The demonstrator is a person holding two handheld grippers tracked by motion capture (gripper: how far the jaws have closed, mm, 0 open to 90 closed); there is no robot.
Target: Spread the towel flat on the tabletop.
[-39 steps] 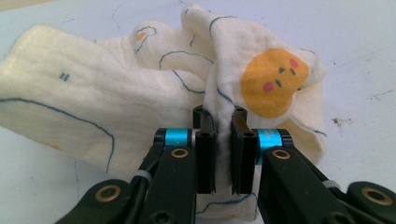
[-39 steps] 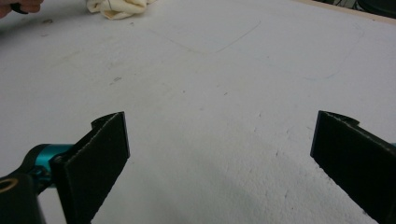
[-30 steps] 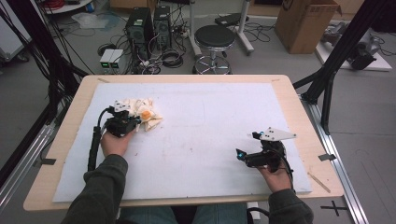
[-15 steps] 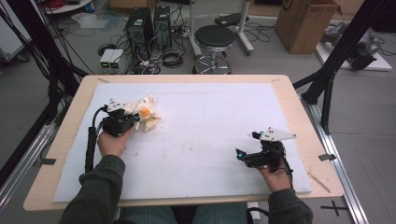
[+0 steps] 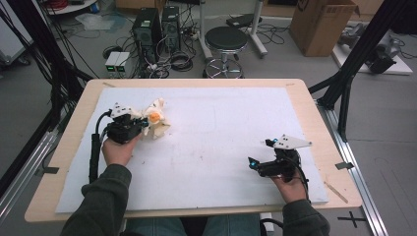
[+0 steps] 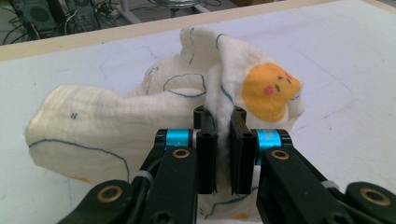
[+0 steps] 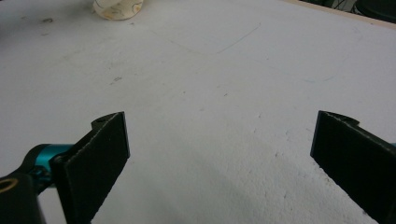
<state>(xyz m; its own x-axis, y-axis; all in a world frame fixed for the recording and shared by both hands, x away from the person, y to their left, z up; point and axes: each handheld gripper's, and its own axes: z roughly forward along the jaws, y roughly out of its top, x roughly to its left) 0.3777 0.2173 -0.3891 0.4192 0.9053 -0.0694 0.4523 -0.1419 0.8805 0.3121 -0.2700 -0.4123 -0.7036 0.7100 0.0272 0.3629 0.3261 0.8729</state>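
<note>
Meanwhile, a soft, light cloth (image 6: 140, 121) is pinched at a raised fold by the left gripper (image 6: 223, 135); the right gripper (image 7: 219, 154) is held wide apart, idle.

Left gripper view: we lose lower part of crumpled cream cloth with blue line drawings and orange round face (image 6: 140, 116) behind black left gripper (image 6: 223, 154); fold pinched between its jaws hidden there. Right gripper view: same cloth (image 7: 117, 8) cut off by top edge; outer jaw of right gripper (image 7: 219, 163) runs off right edge. High view: cloth print (image 5: 155, 118) too small for us to read.
</note>
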